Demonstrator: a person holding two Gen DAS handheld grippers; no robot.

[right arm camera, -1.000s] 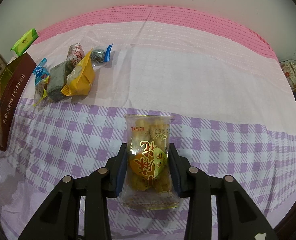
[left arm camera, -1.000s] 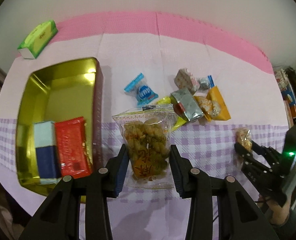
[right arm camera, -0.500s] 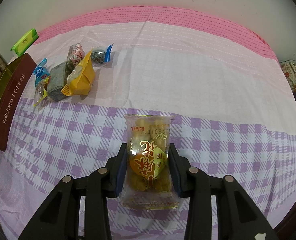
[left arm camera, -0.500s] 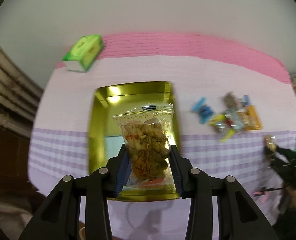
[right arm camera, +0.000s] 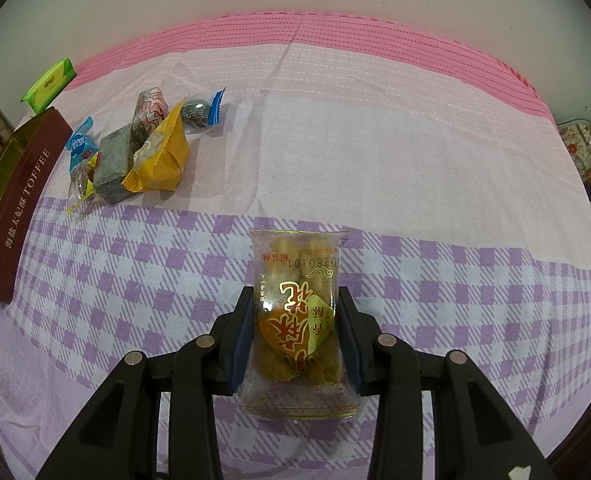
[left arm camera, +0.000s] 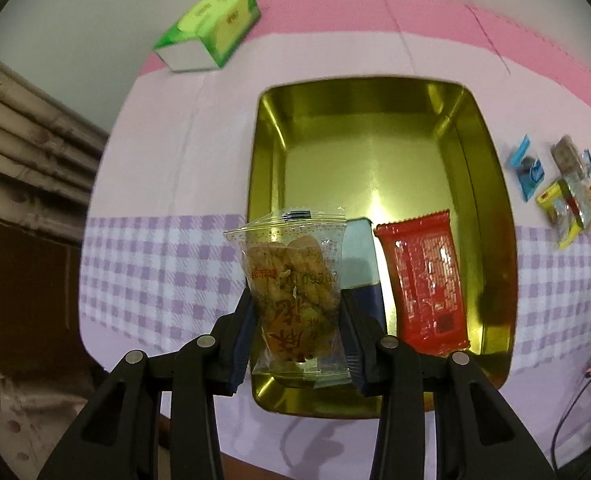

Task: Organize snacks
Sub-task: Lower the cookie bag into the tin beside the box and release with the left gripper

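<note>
Two clear packets of fried twists are being carried, one in each of your grippers. The left packet [left arm camera: 295, 280], clamped between the pads of your left gripper [left arm camera: 296, 338], is now hanging over the near-left corner of the gold tin [left arm camera: 487, 184], where a second ago it was over the checked cloth [left arm camera: 155, 264] beside the loose snack pile [left arm camera: 563, 196]; releasing looks next. Beside it, the red packet [left arm camera: 423, 276] is lying in the tin. Your right gripper [right arm camera: 295, 332] is keeping its own packet [right arm camera: 299, 312] pinched above the cloth, waiting.

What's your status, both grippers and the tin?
Left gripper shut on clear snack pack over gold tin. Right gripper shut on second snack pack. Red packet already inside; nothing blocking.
</note>
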